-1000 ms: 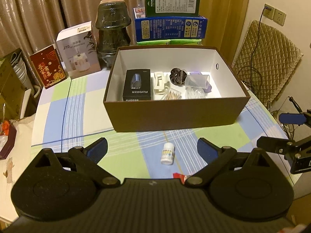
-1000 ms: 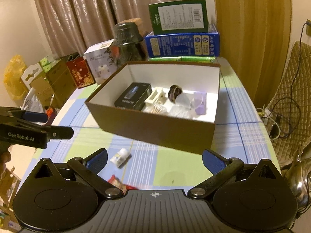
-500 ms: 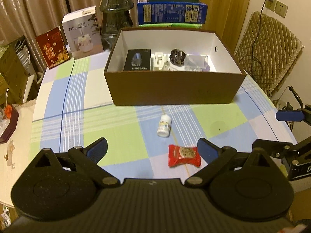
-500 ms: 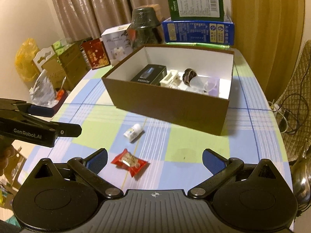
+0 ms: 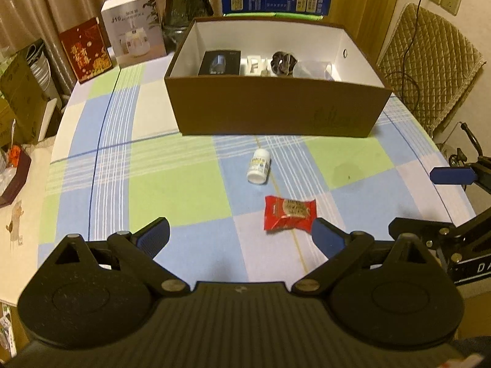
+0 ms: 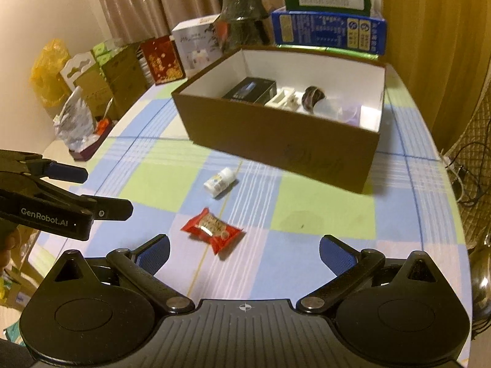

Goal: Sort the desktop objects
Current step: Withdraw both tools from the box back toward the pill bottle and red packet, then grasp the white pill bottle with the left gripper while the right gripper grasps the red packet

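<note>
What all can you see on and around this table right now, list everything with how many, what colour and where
brown box: 1, brown outside, white inside, open, far half of the table
black carton: 1, black, inside the box, left end
white holder: 1, white, in the box beside the black carton
dark scrunchie-like item: 1, dark brown, mid-box
clear cup: 1, clear, lying in the box, right part
white bottle: 1, white, on its side in front of the box
red snack packet: 1, red, nearest the grippers
checked tablecloth: 1, blue, green, white
left gripper: 1, black, blue pads, open, empty
right gripper: 1, same, open, empty
</note>
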Action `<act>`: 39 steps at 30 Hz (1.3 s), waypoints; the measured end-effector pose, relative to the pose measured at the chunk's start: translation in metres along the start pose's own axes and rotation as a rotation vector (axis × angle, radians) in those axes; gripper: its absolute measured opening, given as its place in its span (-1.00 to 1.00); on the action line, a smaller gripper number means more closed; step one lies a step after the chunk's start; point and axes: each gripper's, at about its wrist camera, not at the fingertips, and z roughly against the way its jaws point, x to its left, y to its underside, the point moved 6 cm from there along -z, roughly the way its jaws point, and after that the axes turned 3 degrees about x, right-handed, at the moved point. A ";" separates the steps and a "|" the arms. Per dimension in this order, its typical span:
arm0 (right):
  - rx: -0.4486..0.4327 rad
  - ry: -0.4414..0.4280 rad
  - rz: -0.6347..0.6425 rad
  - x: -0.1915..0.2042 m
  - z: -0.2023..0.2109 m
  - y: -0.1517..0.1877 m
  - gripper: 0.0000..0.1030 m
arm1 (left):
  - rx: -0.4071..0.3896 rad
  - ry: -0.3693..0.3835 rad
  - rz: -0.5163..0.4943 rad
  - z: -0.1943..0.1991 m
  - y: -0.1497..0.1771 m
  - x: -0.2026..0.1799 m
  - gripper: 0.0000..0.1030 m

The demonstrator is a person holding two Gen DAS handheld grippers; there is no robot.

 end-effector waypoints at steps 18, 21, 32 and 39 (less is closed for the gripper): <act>0.064 -0.019 0.008 0.014 -0.027 0.005 0.96 | 0.066 -0.022 0.017 -0.020 0.019 0.019 0.89; 0.074 -0.016 0.006 0.015 -0.032 0.004 0.96 | 0.072 -0.019 0.017 -0.023 0.019 0.022 0.89; 0.103 0.001 -0.012 0.015 -0.051 0.003 0.96 | 0.084 0.006 0.000 -0.039 0.014 0.033 0.89; 0.098 -0.003 -0.014 0.014 -0.065 0.005 0.96 | 0.085 0.028 -0.033 -0.057 0.004 0.037 0.88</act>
